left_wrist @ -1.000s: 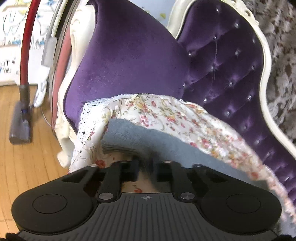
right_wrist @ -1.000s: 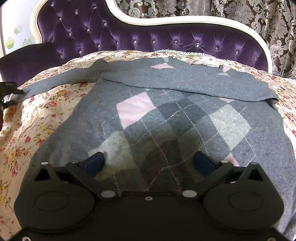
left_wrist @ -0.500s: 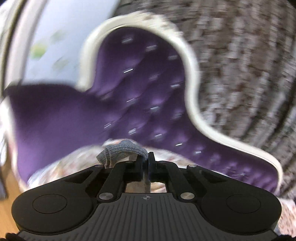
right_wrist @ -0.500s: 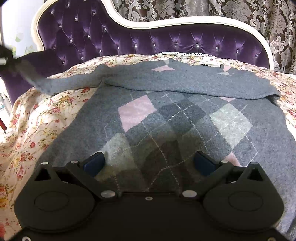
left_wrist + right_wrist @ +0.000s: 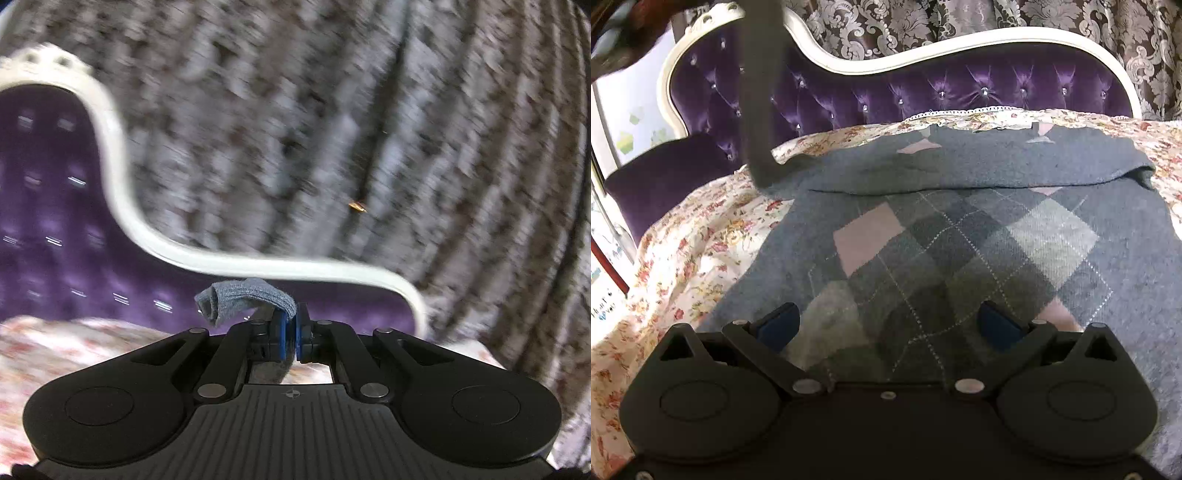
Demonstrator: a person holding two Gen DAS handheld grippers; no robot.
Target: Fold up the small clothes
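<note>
My left gripper (image 5: 290,325) has its jaws pinched on the sleeve cuff (image 5: 243,299), lifted high above the argyle sweater (image 5: 960,251) lying flat on the floral-covered bed (image 5: 701,240), its sleeve (image 5: 761,92) hanging left of my wide-open right gripper (image 5: 886,325).

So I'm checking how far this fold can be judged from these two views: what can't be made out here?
- Left wrist view: the dark patterned curtain and purple tufted sofa back are motion-blurred.
- Left wrist view: the left gripper hides most of the grey sleeve cuff below its closed jaws.
- Right wrist view: the lifted sleeve's top runs off the upper edge.
- Right wrist view: the right gripper body covers the near hem of the grey argyle knit sweater.
</note>
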